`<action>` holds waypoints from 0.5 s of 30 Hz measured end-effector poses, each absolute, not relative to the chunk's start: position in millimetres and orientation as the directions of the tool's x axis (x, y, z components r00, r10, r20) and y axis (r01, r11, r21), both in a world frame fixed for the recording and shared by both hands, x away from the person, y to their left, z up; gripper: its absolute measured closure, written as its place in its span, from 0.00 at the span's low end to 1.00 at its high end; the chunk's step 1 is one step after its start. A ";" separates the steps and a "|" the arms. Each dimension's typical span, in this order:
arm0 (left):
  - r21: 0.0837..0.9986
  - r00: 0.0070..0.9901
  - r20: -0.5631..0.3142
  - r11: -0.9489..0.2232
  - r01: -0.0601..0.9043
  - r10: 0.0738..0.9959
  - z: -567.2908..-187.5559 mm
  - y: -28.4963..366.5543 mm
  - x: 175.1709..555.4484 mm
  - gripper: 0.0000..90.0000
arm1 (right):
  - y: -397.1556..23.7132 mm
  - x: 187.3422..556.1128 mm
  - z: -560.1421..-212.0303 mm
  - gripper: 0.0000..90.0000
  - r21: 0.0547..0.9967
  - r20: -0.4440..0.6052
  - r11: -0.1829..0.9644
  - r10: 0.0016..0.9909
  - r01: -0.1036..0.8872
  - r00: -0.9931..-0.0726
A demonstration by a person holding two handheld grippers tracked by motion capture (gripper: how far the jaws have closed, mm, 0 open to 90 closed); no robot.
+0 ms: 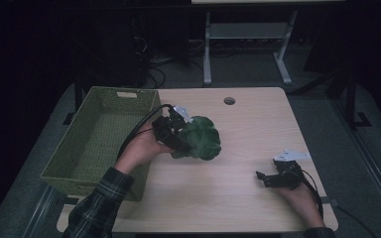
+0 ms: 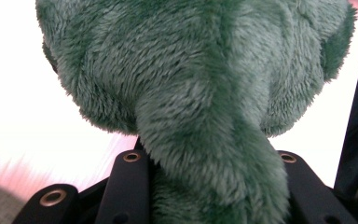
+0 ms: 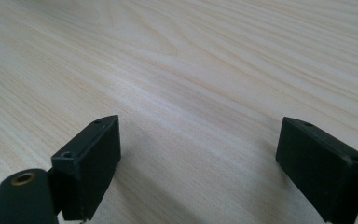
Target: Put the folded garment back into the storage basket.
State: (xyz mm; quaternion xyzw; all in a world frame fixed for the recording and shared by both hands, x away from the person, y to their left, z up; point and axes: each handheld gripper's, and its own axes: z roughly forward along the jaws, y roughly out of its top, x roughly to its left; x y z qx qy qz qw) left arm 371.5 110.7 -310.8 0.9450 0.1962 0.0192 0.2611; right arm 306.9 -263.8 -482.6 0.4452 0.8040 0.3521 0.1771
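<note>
A dark green plush toy (image 1: 200,138) hangs above the middle of the wooden table (image 1: 238,198), held by my left gripper (image 1: 178,141), which is shut on it. In the left gripper view the plush toy (image 2: 200,88) bulges out between the two black jaws, its fur squeezed where they clamp it. My right gripper (image 1: 264,178) rests low over the table near the right front, and in the right gripper view my right gripper (image 3: 200,158) stands open with bare wood between its fingers.
A green woven basket (image 1: 69,163) stands on the left side of the table, its inside holding nothing I can see. A round cable hole (image 1: 229,100) sits at the table's far edge. Desk legs and cables lie on the dark floor beyond.
</note>
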 end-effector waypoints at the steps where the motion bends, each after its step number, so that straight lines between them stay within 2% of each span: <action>1: 0.500 0.919 -0.061 -0.784 0.367 0.390 -307.9 114.8 371.8 0.71 | -263.8 306.9 -482.6 0.15 0.724 0.029 0.356 0.840 0.591 -0.541; 15: 0.522 0.865 -0.028 -0.731 0.440 0.501 -280.7 166.8 372.6 0.71 | -264.0 307.0 -482.6 0.15 0.723 0.030 0.350 0.845 0.596 -0.533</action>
